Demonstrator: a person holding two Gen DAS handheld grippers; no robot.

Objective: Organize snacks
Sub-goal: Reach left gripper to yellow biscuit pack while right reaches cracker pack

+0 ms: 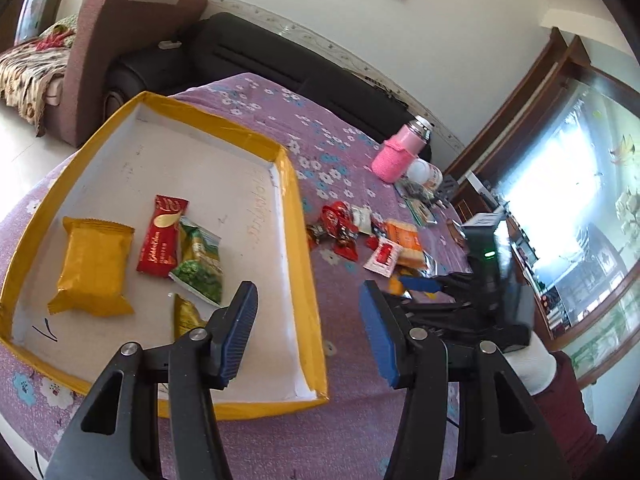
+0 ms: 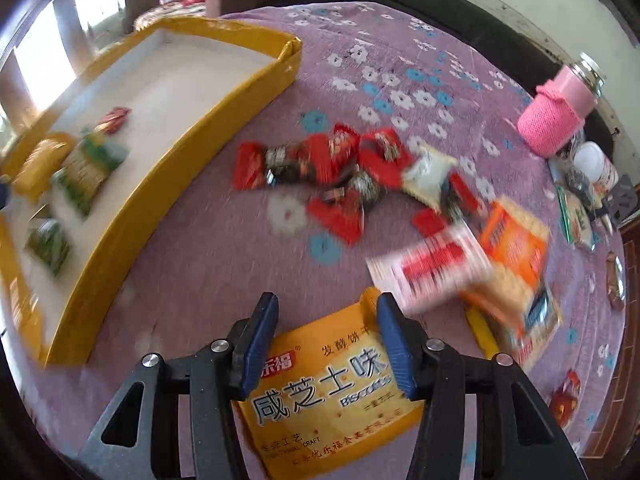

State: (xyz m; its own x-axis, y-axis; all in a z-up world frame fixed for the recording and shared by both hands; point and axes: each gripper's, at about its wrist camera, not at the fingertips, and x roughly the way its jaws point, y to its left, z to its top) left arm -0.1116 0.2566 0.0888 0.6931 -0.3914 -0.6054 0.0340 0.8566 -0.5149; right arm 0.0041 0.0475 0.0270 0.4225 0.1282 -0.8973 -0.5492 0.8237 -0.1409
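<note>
My left gripper [image 1: 308,300] hangs open and empty over the near right corner of the yellow-rimmed tray [image 1: 288,184]. In the tray lie a yellow packet [image 1: 94,266], a red packet [image 1: 162,236], a green packet [image 1: 198,264] and a small gold-green one [image 1: 186,314]. My right gripper [image 2: 327,304] is shut on a yellow biscuit packet [image 2: 328,392], whose sides sit between the blue pads, above the purple cloth. The packet looks sharp while the background is blurred. Loose red candies [image 2: 340,168], a white-and-red sachet [image 2: 432,268] and an orange packet [image 2: 516,240] lie beyond it.
A pink bottle [image 1: 396,152] and small jars stand at the table's far right. The tray's wall [image 2: 160,184] rises to the left of the right gripper. A white-gloved hand [image 1: 532,364] holds the right gripper. A dark sofa [image 1: 248,52] stands behind the table.
</note>
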